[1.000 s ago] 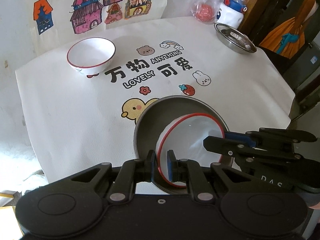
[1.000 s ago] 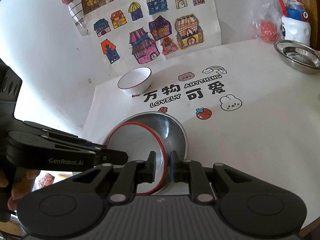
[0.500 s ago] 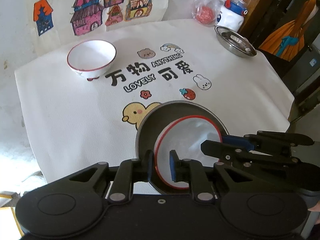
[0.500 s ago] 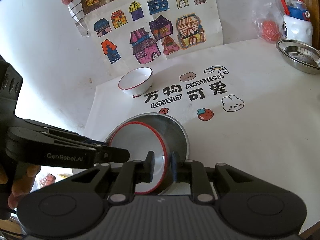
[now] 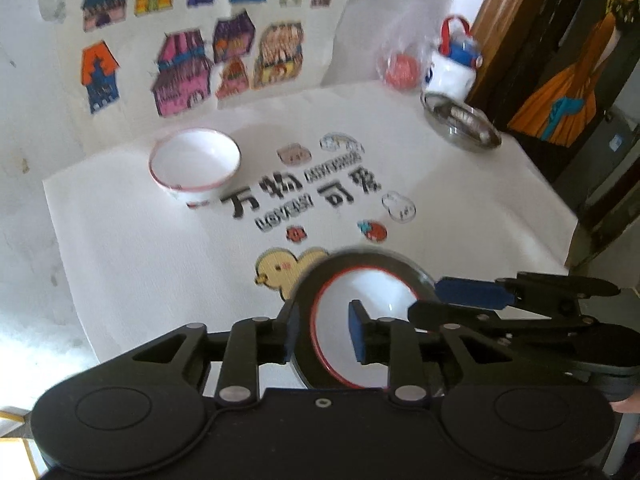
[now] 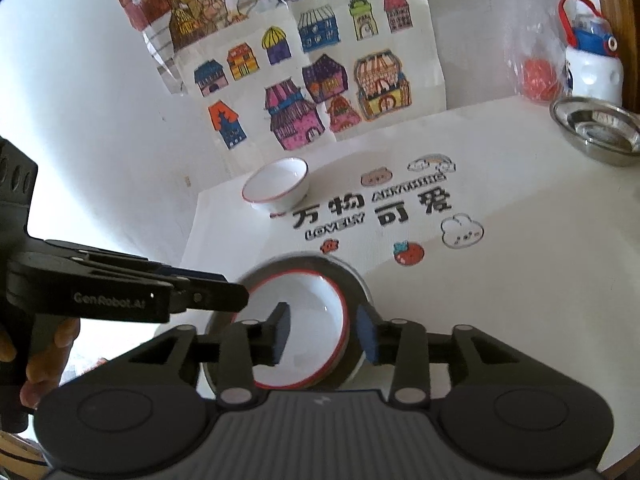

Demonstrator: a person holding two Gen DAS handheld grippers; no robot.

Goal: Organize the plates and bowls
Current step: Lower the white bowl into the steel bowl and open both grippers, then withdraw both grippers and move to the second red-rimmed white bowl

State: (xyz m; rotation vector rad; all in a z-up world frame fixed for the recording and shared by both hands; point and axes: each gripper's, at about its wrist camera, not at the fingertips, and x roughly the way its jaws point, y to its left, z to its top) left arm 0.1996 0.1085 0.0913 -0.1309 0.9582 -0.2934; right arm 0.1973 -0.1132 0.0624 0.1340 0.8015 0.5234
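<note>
Both grippers (image 5: 322, 336) (image 6: 324, 332) have spread their jaws; two red-rimmed bowls (image 5: 360, 336) (image 5: 195, 164), two steel plates (image 5: 308, 292) (image 5: 460, 128).

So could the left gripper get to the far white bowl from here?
Probably yes. The left gripper is open, straddling the near bowl's rim, so it grips nothing. Only bare tablecloth lies between it and the far bowl, which stands alone and upright.

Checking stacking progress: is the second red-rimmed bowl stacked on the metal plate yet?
No, the second red-rimmed bowl stands alone near the wall, apart from the metal plate.
</note>
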